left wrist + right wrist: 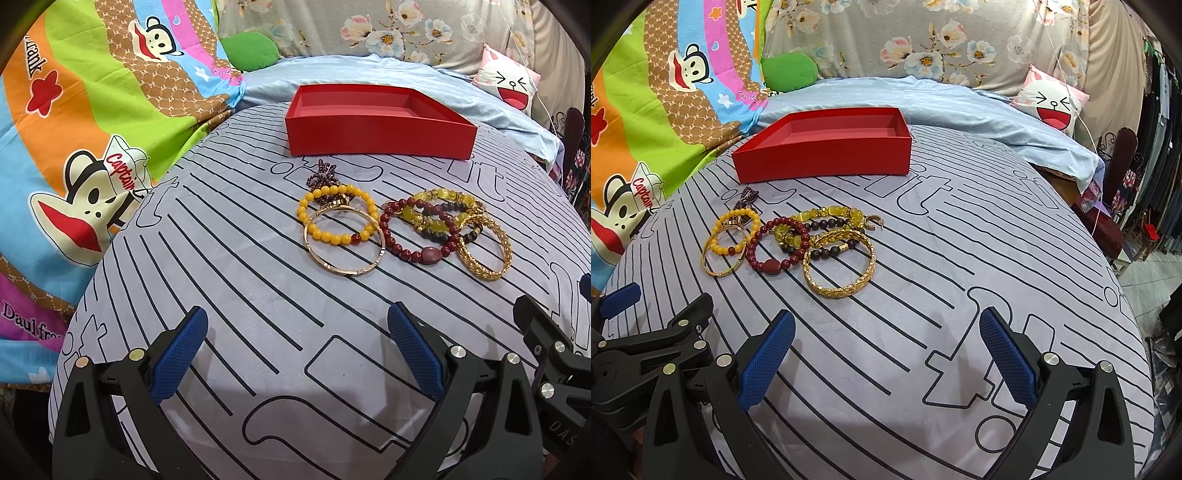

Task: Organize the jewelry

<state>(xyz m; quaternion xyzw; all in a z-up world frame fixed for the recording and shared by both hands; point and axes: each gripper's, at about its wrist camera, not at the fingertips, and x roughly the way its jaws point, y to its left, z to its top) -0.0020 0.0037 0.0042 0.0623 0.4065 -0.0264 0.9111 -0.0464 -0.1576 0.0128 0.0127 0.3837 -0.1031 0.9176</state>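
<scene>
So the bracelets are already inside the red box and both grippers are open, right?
Not quite. The red box is empty. The bracelets lie in a pile on the striped sheet in front of it, as the left wrist view shows. The rest is right: the left gripper and the right gripper are both open.

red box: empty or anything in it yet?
Empty. The red box shows only bare red floor and walls in both views; all the bracelets lie on the striped cloth in front of it.

Bed: grey striped sheet, cartoon-monkey quilt, floral headboard cushions (pale blue blanket between), tiled floor right.
</scene>
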